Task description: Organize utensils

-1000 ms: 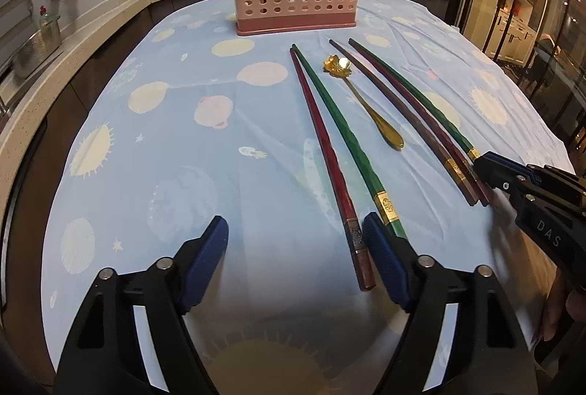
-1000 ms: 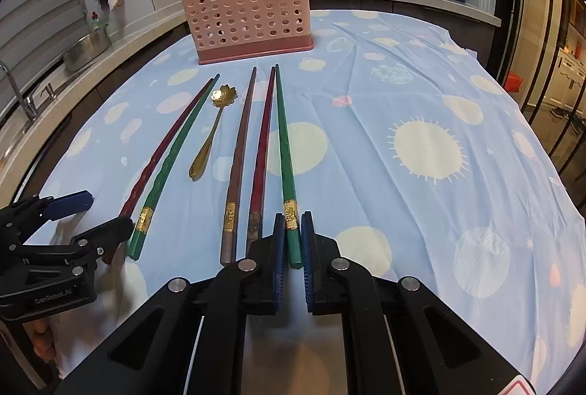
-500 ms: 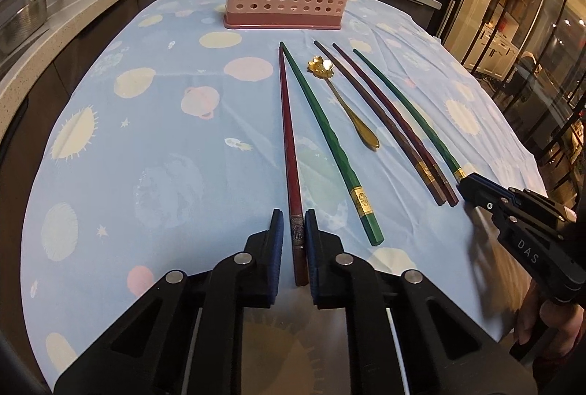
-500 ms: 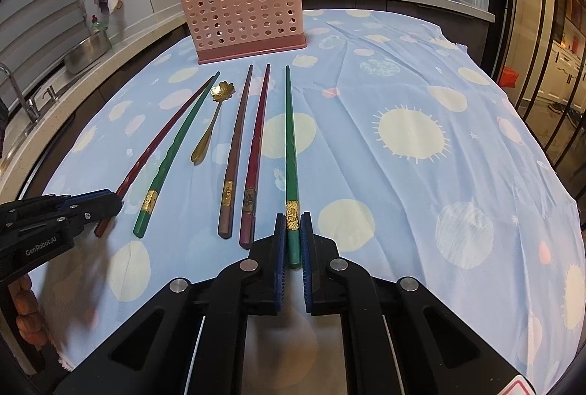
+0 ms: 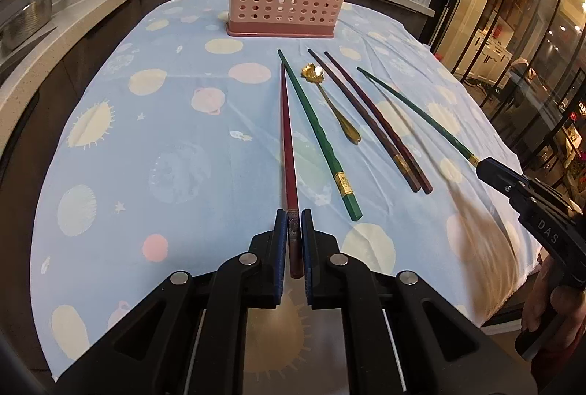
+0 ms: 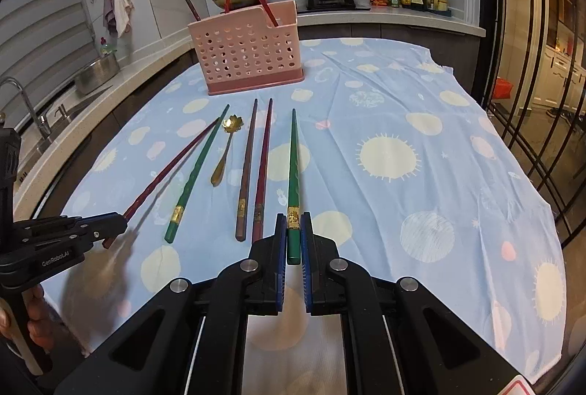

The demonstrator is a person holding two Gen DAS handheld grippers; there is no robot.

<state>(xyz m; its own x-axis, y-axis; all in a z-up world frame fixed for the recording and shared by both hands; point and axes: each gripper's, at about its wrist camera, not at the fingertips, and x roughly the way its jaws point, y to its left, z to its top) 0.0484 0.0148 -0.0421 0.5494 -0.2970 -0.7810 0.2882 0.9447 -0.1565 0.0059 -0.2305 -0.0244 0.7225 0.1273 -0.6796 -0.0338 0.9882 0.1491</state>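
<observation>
Gripping the butt of a red chopstick (image 5: 287, 153), the left claw (image 5: 293, 230) is clenched on it — the right claw (image 6: 293, 234) likewise pinches a green chopstick (image 6: 293, 171), which seems lifted off the counter (image 6: 421, 109). Between them lie a green chopstick, gold spoon (image 6: 225, 153) and two dark chopsticks; the pink holder (image 6: 247, 52) stands beyond.

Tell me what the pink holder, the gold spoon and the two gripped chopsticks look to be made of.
Pink holder: matte moulded plastic, judging by its even punched holes.
Gold spoon: polished metal, going by its bright glints.
Red chopstick in the left gripper and green chopstick in the right gripper: smooth lacquered wood or resin, with gilt bands; which one is unclear.
</observation>
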